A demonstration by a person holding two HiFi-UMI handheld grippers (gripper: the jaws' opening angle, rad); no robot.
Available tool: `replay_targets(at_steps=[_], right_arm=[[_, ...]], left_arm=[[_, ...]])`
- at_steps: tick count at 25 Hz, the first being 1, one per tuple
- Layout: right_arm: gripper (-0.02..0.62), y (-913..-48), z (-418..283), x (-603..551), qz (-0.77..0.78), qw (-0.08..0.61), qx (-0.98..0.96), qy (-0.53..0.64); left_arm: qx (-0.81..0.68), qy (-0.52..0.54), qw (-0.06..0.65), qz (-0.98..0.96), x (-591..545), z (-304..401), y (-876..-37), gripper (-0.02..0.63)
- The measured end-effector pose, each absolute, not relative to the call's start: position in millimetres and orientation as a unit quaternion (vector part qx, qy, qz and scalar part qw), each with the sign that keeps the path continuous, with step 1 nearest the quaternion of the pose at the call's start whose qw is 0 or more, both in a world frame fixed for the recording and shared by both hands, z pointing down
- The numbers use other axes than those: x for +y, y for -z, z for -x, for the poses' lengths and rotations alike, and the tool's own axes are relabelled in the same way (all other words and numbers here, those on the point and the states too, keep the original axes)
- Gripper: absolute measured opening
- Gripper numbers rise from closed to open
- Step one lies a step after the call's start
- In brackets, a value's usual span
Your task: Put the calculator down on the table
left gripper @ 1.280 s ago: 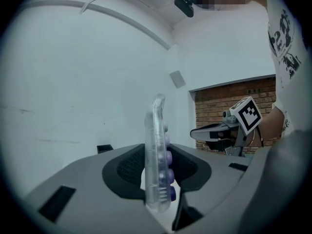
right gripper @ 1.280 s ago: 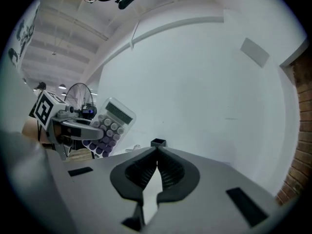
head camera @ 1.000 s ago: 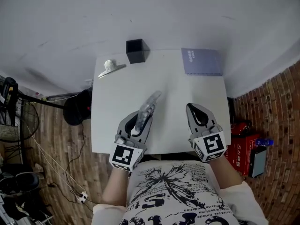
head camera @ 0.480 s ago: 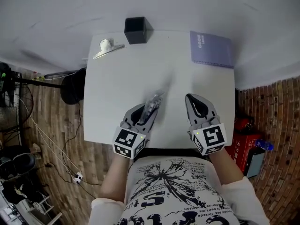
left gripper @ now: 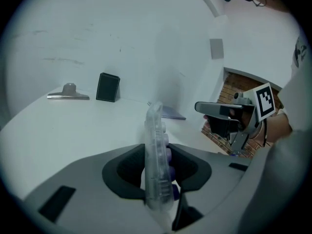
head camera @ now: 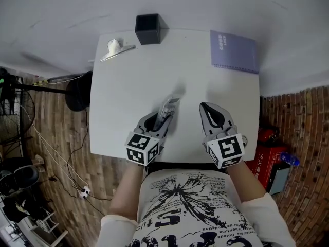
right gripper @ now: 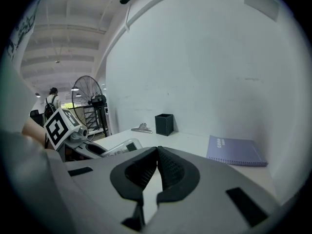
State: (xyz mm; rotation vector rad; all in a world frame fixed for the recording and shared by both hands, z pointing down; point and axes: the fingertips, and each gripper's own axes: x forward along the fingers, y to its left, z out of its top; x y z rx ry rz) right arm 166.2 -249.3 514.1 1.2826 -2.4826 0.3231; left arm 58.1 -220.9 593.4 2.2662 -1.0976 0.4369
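While the left gripper [head camera: 160,121] pinches the calculator [head camera: 167,108] on edge, low over the table [head camera: 128,81] for release, the right gripper [head camera: 205,107] sits closed, empty.

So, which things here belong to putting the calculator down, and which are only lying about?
For the job:
calculator, held on edge in the jaws of the left gripper; white table, where it goes.

Only lying about:
black box, purple notebook, metal clip, all along the table's far side.
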Motion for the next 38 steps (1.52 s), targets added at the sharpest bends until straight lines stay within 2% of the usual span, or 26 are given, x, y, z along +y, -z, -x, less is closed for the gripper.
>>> replay_targets(at_steps=[9, 21, 24, 30, 38], right_arm=[[0.015, -511.0, -159.1, -252.8, -0.443, 0.163, -0.875, -0.109], [0.015, -510.4, -133.9, -258.1, -0.422, 0.154, -0.886, -0.111], [0.015, -513.4, -128.8, -257.0, -0.418, 0.158, -0.888, -0.112], [0.015, -516.0, -125.5, -258.4, -0.419, 0.162, -0.886, -0.111], [0.015, -517.6, -122.9, -256.9, -0.428, 0.169, -0.881, -0.112]], left_arm=[[-0.456, -0.115, 0.372, -0.8, -233.1, -40.9, -607.4, 0.152], [-0.486, -0.147, 0.335, -0.794, -239.3, -17.9, -613.9, 0.189], [-0.491, -0.158, 0.347, -0.784, -238.4, -7.4, -622.8, 0.213], [-0.495, -0.153, 0.379, -0.767, -237.3, 4.0, -633.6, 0.218], [-0.482, -0.201, 0.344, -0.78, -238.3, 9.3, -627.3, 0.241]])
